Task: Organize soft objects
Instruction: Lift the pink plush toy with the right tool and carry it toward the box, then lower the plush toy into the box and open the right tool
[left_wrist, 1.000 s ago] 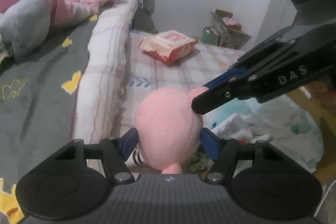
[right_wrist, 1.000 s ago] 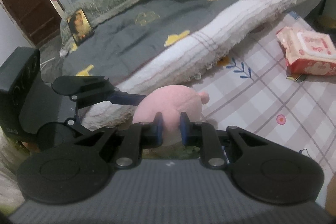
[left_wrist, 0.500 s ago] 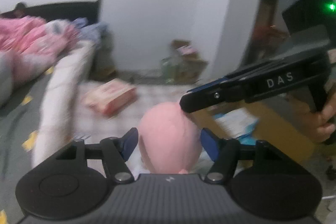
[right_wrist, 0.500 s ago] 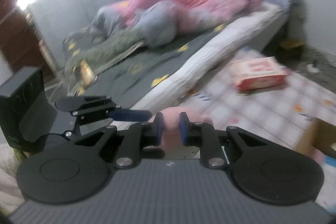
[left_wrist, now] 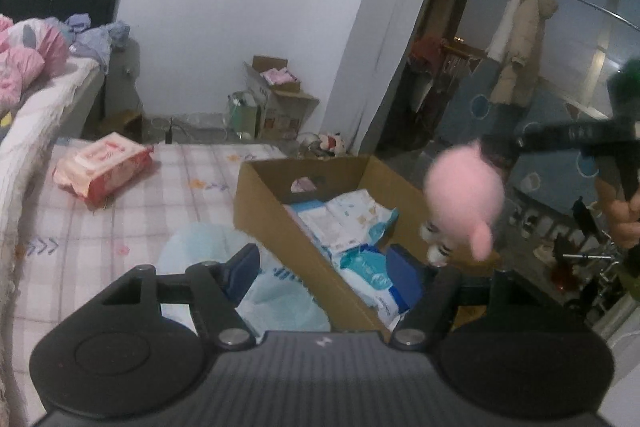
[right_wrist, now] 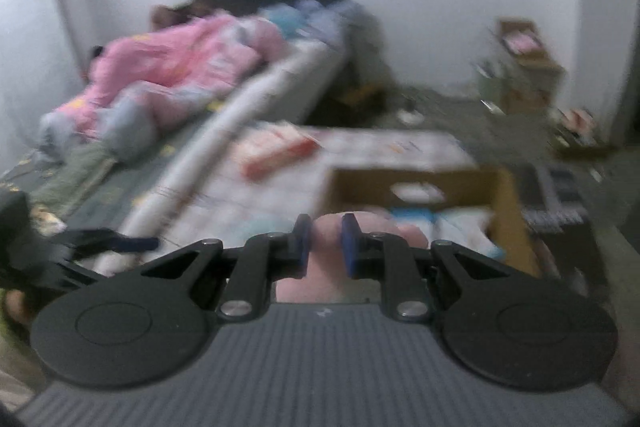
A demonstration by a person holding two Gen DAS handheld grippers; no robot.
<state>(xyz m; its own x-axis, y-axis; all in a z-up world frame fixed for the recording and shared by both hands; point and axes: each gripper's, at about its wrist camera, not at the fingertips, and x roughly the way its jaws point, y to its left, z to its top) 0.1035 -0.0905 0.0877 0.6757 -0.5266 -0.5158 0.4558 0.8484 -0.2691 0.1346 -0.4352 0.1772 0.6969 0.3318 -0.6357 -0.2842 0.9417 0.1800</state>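
A pink plush toy hangs in the air over the right side of an open cardboard box, held by my right gripper, whose arm reaches in from the right edge. In the right wrist view my right gripper is shut on the pink plush toy, with the cardboard box just beyond. My left gripper is open and empty, above the box's near corner. The left gripper also shows at the left of the right wrist view.
The box holds white and blue packets. A light blue plastic bag lies on the checked mat beside it. A red wipes pack lies further back. The bed runs along the left.
The plush has left my left gripper's jaws, which now stand open. My right gripper has carried the plush up and to the right, over the cardboard box. Both views swung towards the box.
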